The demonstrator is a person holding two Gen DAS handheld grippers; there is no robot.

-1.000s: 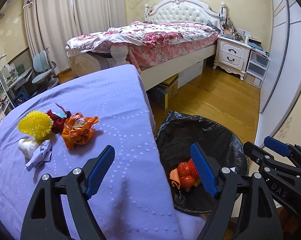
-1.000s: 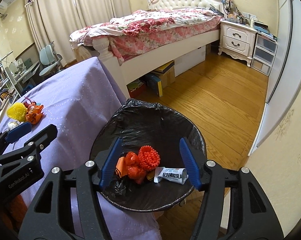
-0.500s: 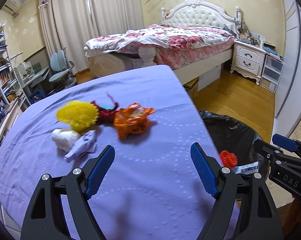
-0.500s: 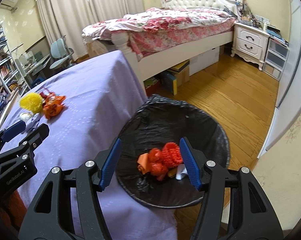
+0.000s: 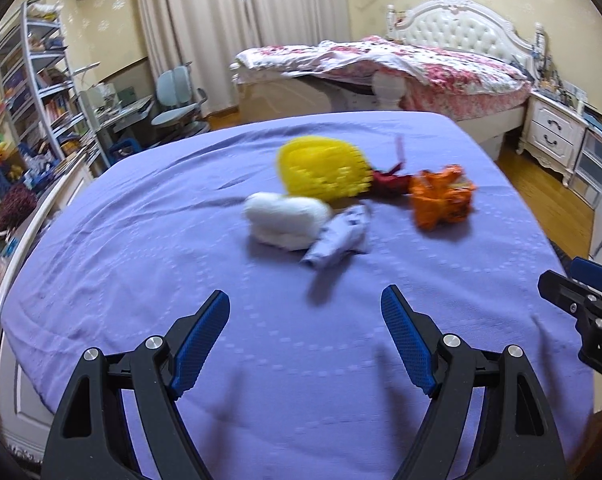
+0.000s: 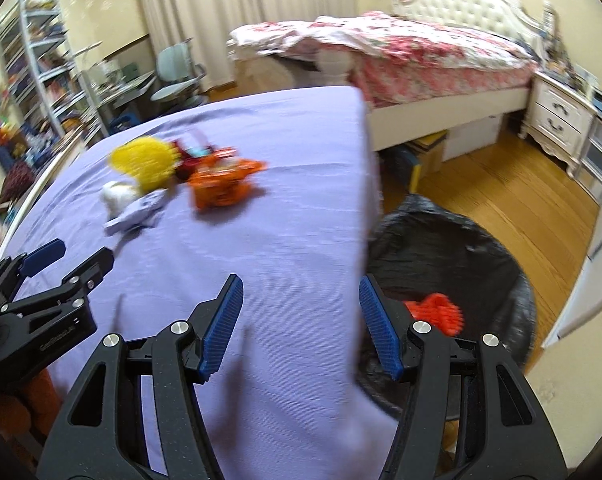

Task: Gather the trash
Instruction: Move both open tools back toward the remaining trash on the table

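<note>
A table covered with a purple cloth point(image 5: 181, 280) is seen from both wrist views, and a small heap of trash is gathered on it. In the left wrist view the heap lies at about twelve o'clock from the left gripper point(image 5: 305, 336), whose blue-padded jaws are spread wide with only bare cloth between them. A yellow spiky ball point(image 5: 323, 174) is placed at the back of the heap; a white wad point(image 5: 287, 220) is set just in front of it, at about seven o'clock from the ball, and a crumpled pale-purple wrapper point(image 5: 339, 236) is touching the wad on its right. A dark red scrap point(image 5: 389, 182) is lodged between the ball and an orange wrapper point(image 5: 441, 200), which is found at three o'clock of the heap. The right gripper point(image 6: 301, 322) is likewise held open and empty, over the table's right edge. In its view a black-lined trash bin point(image 6: 481, 256) is seen on the wooden floor at about three o'clock, just beside the table, and a red-orange spiky piece point(image 6: 439, 312) is already lying inside it. The frames are somewhat blurred.
</note>
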